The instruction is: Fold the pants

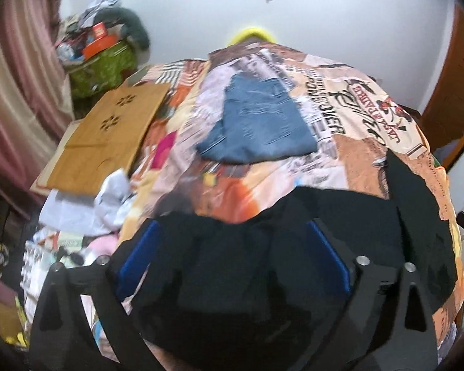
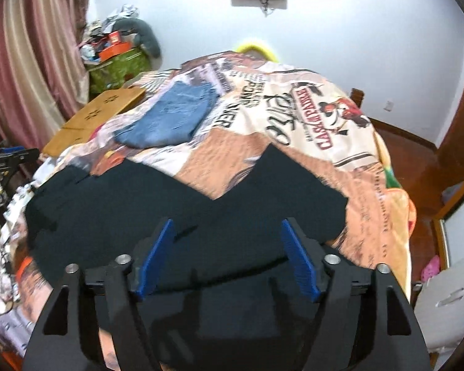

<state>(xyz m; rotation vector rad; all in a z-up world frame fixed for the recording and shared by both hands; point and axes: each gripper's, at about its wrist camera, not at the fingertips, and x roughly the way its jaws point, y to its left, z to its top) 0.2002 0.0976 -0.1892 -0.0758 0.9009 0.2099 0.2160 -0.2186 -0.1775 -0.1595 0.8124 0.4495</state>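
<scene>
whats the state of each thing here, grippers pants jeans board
left gripper: jaws open, over the black pants
right gripper: jaws open, over the black pants
black pants: spread flat on the bedspread, legs apart in a V, not folded
blue jeans: folded, lying farther up the bedspread
wooden board: flat at the bed's left edge

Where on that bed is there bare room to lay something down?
Free: the printed bedspread right of the folded jeans, and the strip between jeans and black pants. Crowded: the left edge, with the wooden board and loose clutter.
</scene>
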